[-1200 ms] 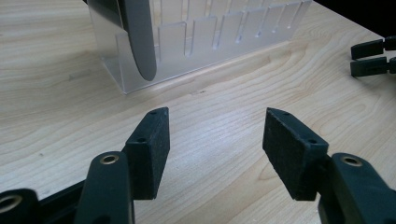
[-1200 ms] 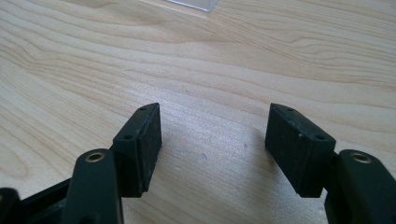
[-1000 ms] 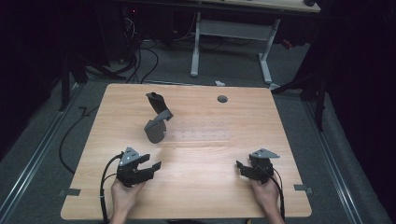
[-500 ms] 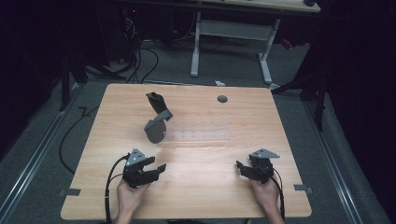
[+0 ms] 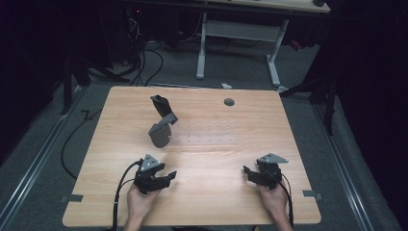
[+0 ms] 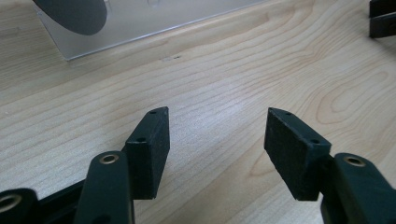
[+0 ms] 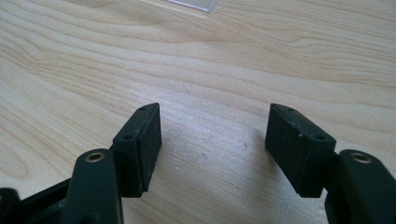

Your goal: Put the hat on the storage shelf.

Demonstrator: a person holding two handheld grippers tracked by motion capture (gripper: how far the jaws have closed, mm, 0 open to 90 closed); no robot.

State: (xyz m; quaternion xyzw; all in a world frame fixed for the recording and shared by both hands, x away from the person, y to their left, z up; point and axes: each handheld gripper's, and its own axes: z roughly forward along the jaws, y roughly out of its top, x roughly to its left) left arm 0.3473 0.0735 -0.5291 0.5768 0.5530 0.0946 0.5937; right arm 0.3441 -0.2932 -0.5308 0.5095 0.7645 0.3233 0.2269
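Left gripper [image 5: 166, 177]: we see our jaws standing apart with nothing between them, low over the bare wood near the front left of the table.
Right gripper [image 5: 251, 174]: we hold it near the front right, jaws apart and empty too, pointing toward the left one.
Left gripper view: between the two black pads [image 6: 150, 151] we get only wood grain; at the top left edge a clear plastic sheet [image 6: 140, 23] lies flat with a dark grey rounded shape [image 6: 74, 14] on it, and at the top right corner the black tips of the other gripper [image 6: 383, 18] poke in.
Right gripper view: our own pads [image 7: 140, 149] frame bare wood, and a corner of the clear sheet [image 7: 194, 3] just shows at the top edge.
High view: we make out the whole dark grey scoop-like object [image 5: 161, 122], its round end on the left end of the clear sheet [image 5: 204, 140] and its handle rising toward the far side; what it is exactly we cannot tell.
Position: the grey object sits left of centre, beyond the left gripper and well apart from both.
In the way: nothing lies between our grippers and the object.
Table [image 5: 288, 125]: light wood, with a round grey cable hole [image 5: 229, 102] near the far edge.
Room: dark, grey floor, loose cables [image 5: 144, 57] and the white legs of another desk [image 5: 202, 48] behind.
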